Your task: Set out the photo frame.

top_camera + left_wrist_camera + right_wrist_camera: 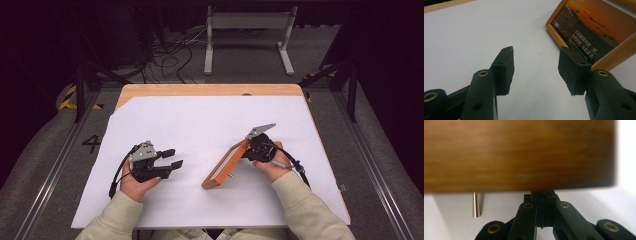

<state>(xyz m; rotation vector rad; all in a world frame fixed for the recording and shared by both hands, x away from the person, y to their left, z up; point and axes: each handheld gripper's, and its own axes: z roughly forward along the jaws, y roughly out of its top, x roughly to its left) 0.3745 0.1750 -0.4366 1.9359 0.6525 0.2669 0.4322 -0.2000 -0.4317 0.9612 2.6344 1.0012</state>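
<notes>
— Which step are you on?

— You're standing the picture frame (226,164) up. Your right tongs (248,148) are clamped on its upper edge, jaws pressed tight together around the wood, and the frame rests tilted on its lower edge on the white sheet of the table (200,120), just left of those tongs. A thin metal pin (475,204) hangs below the frame's back, probably its stand.

— And your left tongs (172,159)?

— Spread wide, holding nothing, aimed at the frame's picture side with a gap between.

— What does the next move call for?

— I'd judge you need the left tongs to steady the lower corner (551,25) while the right sets the angle so the pin props it.
</notes>
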